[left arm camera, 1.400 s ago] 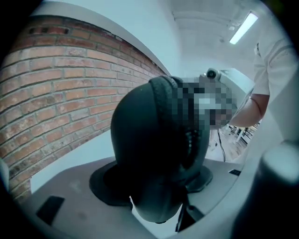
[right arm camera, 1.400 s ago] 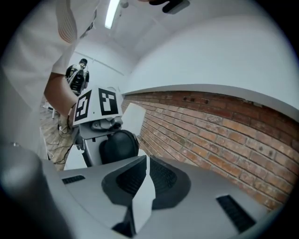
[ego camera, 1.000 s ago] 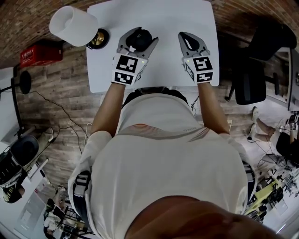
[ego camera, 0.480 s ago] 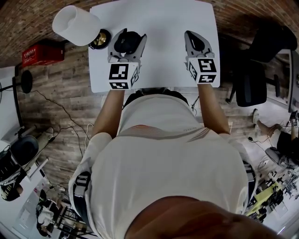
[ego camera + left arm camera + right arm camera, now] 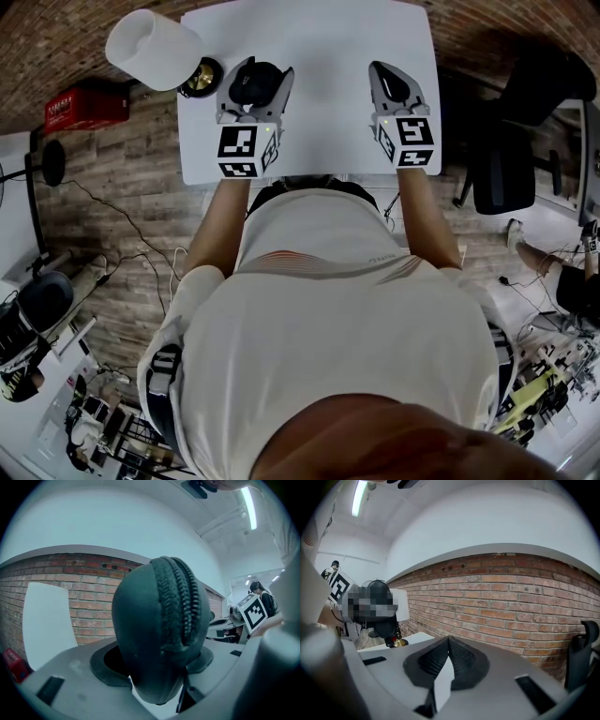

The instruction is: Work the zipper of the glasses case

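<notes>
A black zippered glasses case point(image 5: 253, 86) stands on end between the jaws of my left gripper point(image 5: 255, 73), which press on its two sides, over the left part of the white table point(image 5: 328, 37). In the left gripper view the case point(image 5: 140, 620) fills the middle, and its zipper point(image 5: 180, 597) runs closed up the edge that faces the camera. My right gripper point(image 5: 382, 75) is over the table's right part, apart from the case. Its jaws point(image 5: 449, 641) are shut with nothing between them.
A white lamp shade point(image 5: 153, 49) and its brass base point(image 5: 199, 77) stand at the table's left edge, close to the left gripper. A black office chair point(image 5: 511, 141) is to the right of the table. A red box point(image 5: 80, 108) lies on the wooden floor at the left.
Over the last second the left gripper moved left with the case and turned straighter. The right gripper shifted slightly right. Since half a second ago both are nearly still.
</notes>
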A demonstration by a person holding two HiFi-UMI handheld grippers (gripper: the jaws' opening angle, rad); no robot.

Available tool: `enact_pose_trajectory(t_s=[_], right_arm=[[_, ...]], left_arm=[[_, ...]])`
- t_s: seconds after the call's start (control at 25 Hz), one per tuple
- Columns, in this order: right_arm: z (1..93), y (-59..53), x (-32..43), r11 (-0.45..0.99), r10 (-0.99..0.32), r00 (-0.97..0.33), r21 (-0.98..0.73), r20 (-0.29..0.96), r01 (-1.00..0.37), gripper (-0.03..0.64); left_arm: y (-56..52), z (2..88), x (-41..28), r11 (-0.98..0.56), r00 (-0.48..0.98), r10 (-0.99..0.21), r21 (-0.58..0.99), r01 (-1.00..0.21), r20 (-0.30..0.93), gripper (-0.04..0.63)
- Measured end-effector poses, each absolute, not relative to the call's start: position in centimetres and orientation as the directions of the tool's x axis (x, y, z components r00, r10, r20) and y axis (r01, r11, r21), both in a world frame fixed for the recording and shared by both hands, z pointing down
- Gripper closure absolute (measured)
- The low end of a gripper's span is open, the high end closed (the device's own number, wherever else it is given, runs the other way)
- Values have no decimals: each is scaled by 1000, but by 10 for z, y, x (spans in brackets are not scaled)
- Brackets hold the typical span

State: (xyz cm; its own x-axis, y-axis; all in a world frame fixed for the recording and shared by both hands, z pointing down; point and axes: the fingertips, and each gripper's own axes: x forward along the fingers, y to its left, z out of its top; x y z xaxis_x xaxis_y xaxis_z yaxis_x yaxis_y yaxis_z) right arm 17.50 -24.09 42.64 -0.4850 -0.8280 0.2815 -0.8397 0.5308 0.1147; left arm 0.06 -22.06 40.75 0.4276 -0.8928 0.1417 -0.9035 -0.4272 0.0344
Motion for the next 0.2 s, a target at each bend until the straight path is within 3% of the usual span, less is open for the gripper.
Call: enact_pose_trajectory(t_s=[0.2], right_arm=[[427, -238, 175, 533, -826, -488, 109, 282, -839, 565]], left_arm=[[-218, 408, 2, -428, 429, -891, 39, -903, 148, 327]])
